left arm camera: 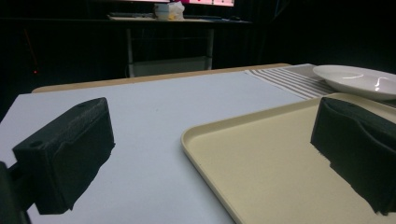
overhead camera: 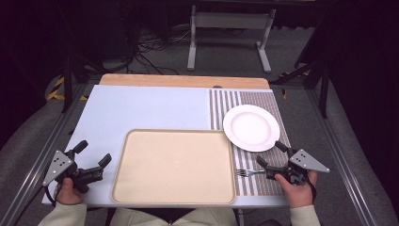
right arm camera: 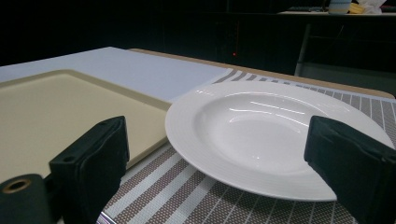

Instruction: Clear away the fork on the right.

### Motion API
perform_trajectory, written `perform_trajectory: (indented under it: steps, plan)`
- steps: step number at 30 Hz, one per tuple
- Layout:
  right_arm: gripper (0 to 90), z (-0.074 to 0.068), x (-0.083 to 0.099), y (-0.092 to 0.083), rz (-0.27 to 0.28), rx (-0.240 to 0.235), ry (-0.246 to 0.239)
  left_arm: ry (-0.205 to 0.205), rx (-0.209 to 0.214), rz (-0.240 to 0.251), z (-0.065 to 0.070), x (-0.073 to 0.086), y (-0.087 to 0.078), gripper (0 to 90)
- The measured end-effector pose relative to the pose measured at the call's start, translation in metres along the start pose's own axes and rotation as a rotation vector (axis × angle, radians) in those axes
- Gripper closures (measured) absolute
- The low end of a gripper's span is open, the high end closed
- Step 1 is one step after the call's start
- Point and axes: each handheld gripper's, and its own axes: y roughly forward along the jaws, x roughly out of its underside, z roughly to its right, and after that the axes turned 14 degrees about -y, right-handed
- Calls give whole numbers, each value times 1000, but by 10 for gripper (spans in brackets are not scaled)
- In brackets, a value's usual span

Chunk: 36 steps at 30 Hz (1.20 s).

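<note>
We hold the right gripper [overhead camera: 269,159] low over the striped mat [overhead camera: 263,181] at the near right of the desk [overhead camera: 141,108], its fingers [right arm camera: 91,163] spread wide and gripping nothing; it sits between the white plate [overhead camera: 251,127] just beyond it and the fork [overhead camera: 248,172], which lies on the mat with its tines toward the tray [overhead camera: 173,166] and its handle running under the gripper; we judge that this hand is placed to take one of the two, and from the right gripper view, where the plate [right arm camera: 275,135] fills the gap ahead of the fingers, the plate looks the likelier; the left gripper [overhead camera: 92,159] waits at the near left, just off the tray's left edge, its fingers [left arm camera: 70,154] also wide apart and empty, aimed across the tray's near corner [left arm camera: 280,158], probably parked there to steady the tray or receive something; the tray is bare, nothing lying on it, and the plate is empty too, resting on the mat with its left rim close to the tray's far right corner; the mat appears to serve as the staging place for tableware, the tray as the likely destination.
</note>
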Motion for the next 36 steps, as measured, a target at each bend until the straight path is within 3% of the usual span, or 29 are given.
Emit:
perform_trajectory:
  steps: [8, 15, 23, 29, 31, 36]
  plan:
    - [79, -1, 1, 0, 4, -31, -8, 15, -16, 1, 1, -1, 1, 1]
    - [88, -3, 1, -3, -3, -31, -8, 17, -13, -1, 2, -1, 3, 1]
    - [105, -4, -3, -3, -22, -49, 21, 19, -15, -4, 3, -2, 3, 1]
    - [118, -3, -17, 2, -89, -83, 30, 32, -12, -12, 5, -2, 3, 1]
    - [118, -2, -25, 3, -88, -95, 39, 30, -14, -11, 5, -2, 3, 1]
    - [96, 1, -41, 7, -94, -108, 2, 28, -10, -13, 5, -2, 3, 1]
